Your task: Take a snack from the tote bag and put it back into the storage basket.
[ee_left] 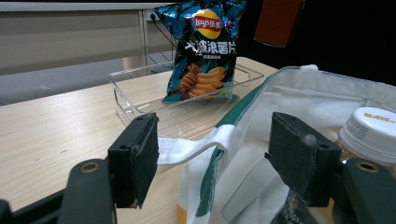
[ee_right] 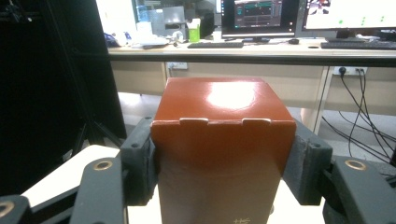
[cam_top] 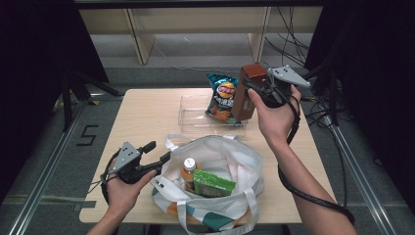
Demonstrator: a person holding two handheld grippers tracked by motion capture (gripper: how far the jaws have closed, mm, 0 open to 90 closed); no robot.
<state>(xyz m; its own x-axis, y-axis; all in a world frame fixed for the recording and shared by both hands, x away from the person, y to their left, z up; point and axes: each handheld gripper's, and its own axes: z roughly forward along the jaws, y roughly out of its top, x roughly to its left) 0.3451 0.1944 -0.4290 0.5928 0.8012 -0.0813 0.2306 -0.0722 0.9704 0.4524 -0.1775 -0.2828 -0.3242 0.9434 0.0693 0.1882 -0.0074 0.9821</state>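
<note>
The right gripper (cam_top: 254,88) clamps a brown carton (cam_top: 248,90) above the clear tray (cam_top: 193,116), where a Lay's crisp bag (cam_top: 222,95) stands. The left gripper (cam_top: 159,152), jaws wide, sits at the rim of the white tote (cam_top: 240,161), which holds a white-capped bottle (cam_top: 189,169) and a green packet (cam_top: 211,183), print too blurred to read.

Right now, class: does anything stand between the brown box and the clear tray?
Nothing visible does. The right hand-held gripper holds the box just above the tray; the chip bag stands beside it, in the tray.

Chip bag (cam_top: 222,97) upright in clear tray (cam_top: 193,119), wooden table (cam_top: 144,115), monitors (ee_right: 261,16) behind.
</note>
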